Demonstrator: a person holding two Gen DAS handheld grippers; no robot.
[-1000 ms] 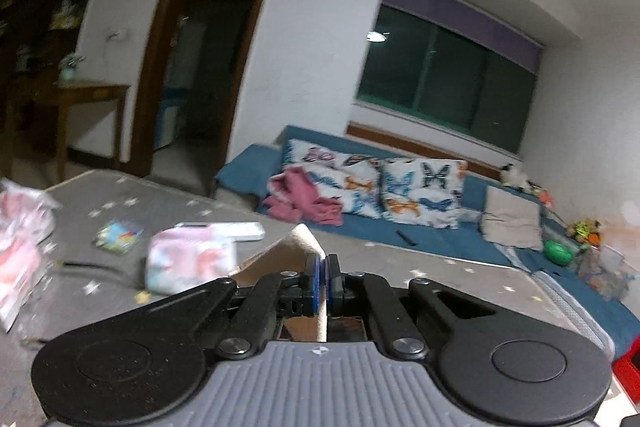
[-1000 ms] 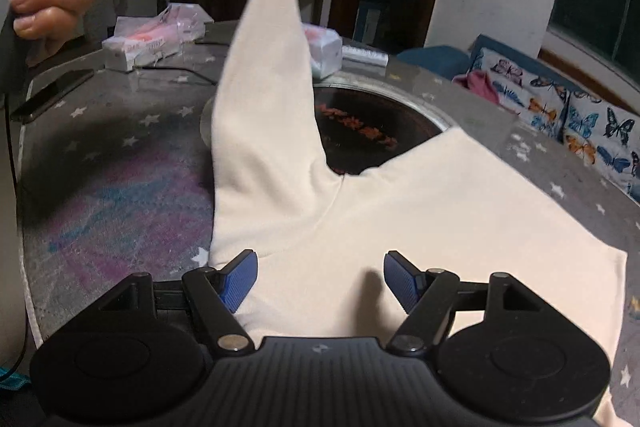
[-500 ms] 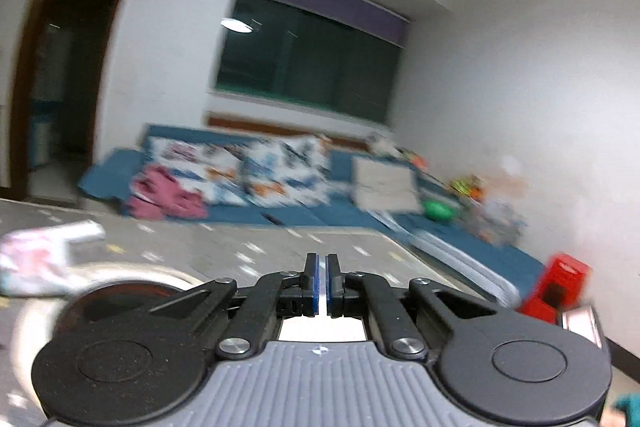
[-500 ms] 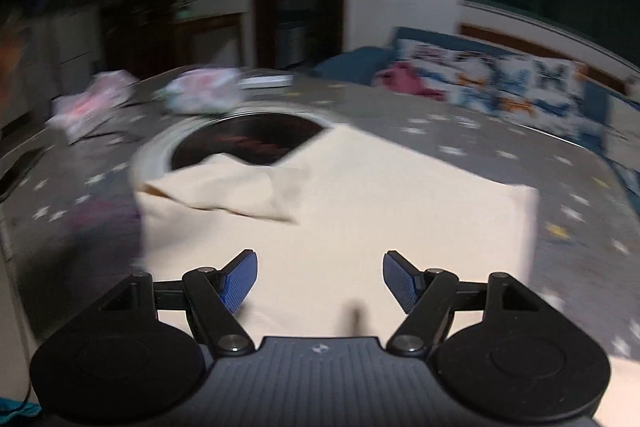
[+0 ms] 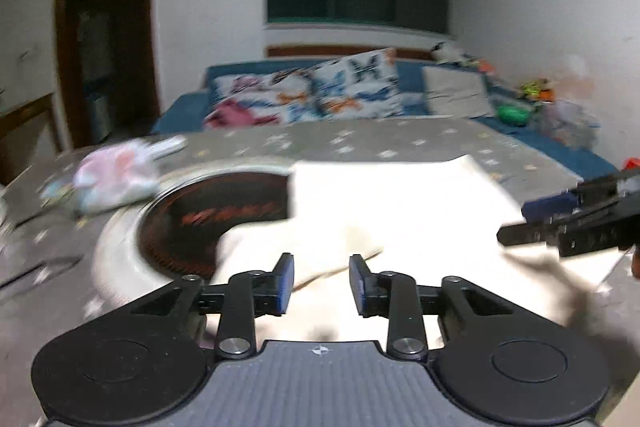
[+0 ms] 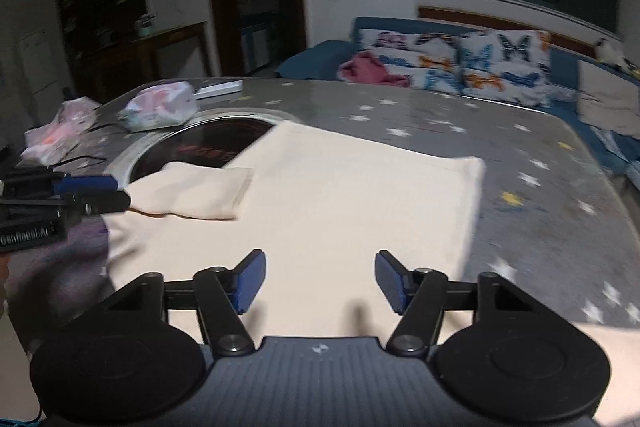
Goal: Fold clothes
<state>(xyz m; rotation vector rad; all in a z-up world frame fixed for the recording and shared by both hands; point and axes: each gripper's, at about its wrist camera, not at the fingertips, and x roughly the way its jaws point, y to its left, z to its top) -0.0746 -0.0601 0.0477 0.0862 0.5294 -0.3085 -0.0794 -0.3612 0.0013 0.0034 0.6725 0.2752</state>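
Observation:
A cream garment (image 6: 340, 211) lies spread flat on the grey star-patterned table (image 6: 520, 155). One sleeve (image 6: 192, 191) is folded inward and rests on its left part. My left gripper (image 5: 322, 283) is open just above the garment's near edge, with nothing between its fingers; in the right wrist view the left gripper (image 6: 114, 191) sits at the far left, beside the folded sleeve's shoulder end. My right gripper (image 6: 320, 279) stands open low over the garment's near hem. In the left wrist view the right gripper (image 5: 514, 223) reaches in from the right edge.
A round dark hob (image 6: 208, 143) set in the table is partly covered by the garment. Behind it lie a tissue pack (image 6: 160, 111), a white remote (image 6: 220, 89) and a pink plastic bag (image 6: 60, 135). A blue sofa with butterfly cushions (image 6: 460, 67) stands beyond the table.
My left gripper, shut on the raised sleeve a second ago, has swung down, laid the sleeve across the garment and let go. The right gripper stayed open.

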